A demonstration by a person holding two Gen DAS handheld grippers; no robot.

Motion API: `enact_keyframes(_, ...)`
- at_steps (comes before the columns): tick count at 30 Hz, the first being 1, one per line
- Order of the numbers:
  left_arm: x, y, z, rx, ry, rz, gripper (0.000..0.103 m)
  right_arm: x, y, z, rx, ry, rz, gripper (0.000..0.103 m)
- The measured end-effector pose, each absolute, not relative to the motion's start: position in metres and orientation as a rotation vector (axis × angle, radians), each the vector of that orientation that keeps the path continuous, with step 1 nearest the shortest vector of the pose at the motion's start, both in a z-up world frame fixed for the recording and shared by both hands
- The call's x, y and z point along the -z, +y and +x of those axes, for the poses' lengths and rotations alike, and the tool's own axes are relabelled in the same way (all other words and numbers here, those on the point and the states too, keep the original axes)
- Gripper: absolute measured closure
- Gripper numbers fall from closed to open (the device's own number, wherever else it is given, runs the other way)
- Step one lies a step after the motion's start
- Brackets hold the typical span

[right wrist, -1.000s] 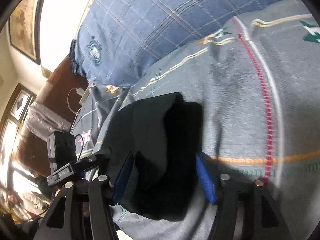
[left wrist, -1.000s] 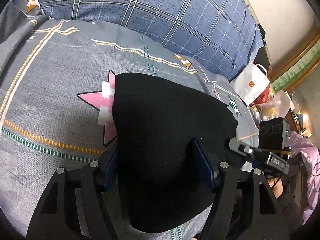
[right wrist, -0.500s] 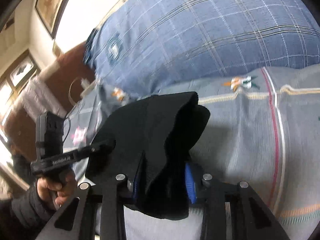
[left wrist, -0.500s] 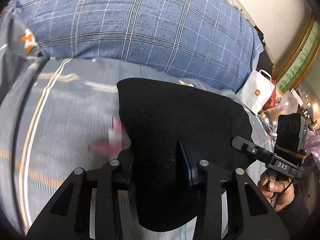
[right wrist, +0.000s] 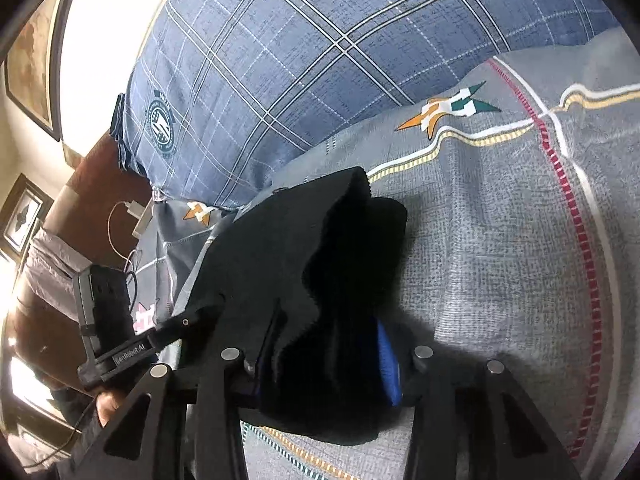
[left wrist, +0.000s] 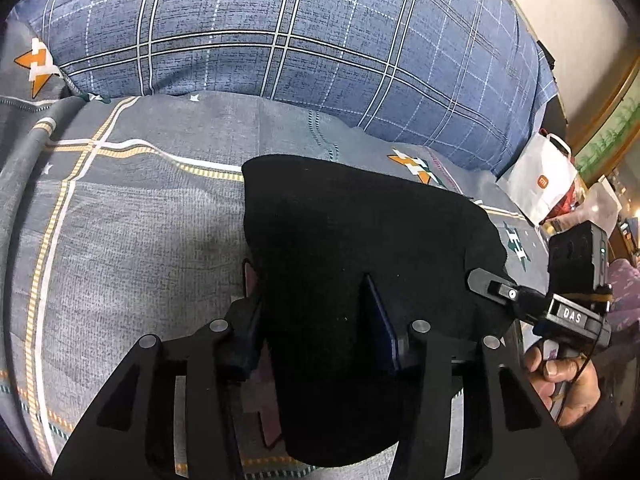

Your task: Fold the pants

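Black pants (left wrist: 360, 248) clamped by both grippers' fingers; white bag (left wrist: 540, 184) only left view

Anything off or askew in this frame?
One oddity: the black pants are not lying flat. On the right gripper side the layers bunch and gape open above the grey bedsheet; the left gripper side looks smooth.

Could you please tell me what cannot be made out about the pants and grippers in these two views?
- Left wrist view: the pants cover the left gripper, hiding its grip.
- Right wrist view: the pants' dark folds hide the layer count.
- Both views: the near hem runs behind gripper frames.
- Waistband and legs: indistinguishable.
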State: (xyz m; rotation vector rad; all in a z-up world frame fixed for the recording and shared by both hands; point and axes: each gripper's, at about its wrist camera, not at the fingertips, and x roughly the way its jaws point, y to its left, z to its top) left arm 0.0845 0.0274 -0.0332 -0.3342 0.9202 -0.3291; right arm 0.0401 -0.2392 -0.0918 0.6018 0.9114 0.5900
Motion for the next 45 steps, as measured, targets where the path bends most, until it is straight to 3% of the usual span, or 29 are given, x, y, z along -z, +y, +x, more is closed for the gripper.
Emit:
enact_keyframes(9, 0.003, 0.101, 0.044, 0.246, 0.765, -0.378, 0.056, 0.082, -0.235, 0.037, -0.618, 0.897, 0.671, 0.055)
enact_keyframes(14, 0.015, 0.140, 0.042, -0.028, 0.788, -0.312, 0.056, 0.059, -0.265, 0.017, -0.607, 0.757, 0.742, 0.055)
enact_keyframes(23, -0.071, 0.084, 0.002, -0.119, 0.684, -0.170, 0.056, 0.043, -0.290, -0.007, -0.520, 0.691, 0.759, 0.054)
enact_keyframes(26, -0.085, 0.058, 0.003, -0.108, 0.695, -0.196, 0.039, 0.047, -0.286, -0.003, -0.481, 0.691, 0.792, 0.054)
enact_keyframes(31, -0.060, 0.012, 0.014, -0.008, 0.714, -0.080, 0.039, 0.030, -0.274, -0.012, -0.470, 0.693, 0.558, 0.054)
enact_keyframes(35, -0.031, 0.010, -0.004, 0.016, 0.750, -0.078, 0.039, -0.001, -0.259, -0.056, -0.471, 0.571, 0.267, 0.052)
enact_keyframes(39, -0.015, 0.016, -0.015, -0.064, 0.795, -0.068, 0.039, -0.003, -0.227, -0.092, -0.429, 0.582, 0.062, 0.048)
enact_keyframes(45, -0.008, 0.022, -0.026, -0.147, 0.788, -0.057, 0.039, 0.007, -0.206, -0.095, -0.341, 0.615, -0.027, 0.048)
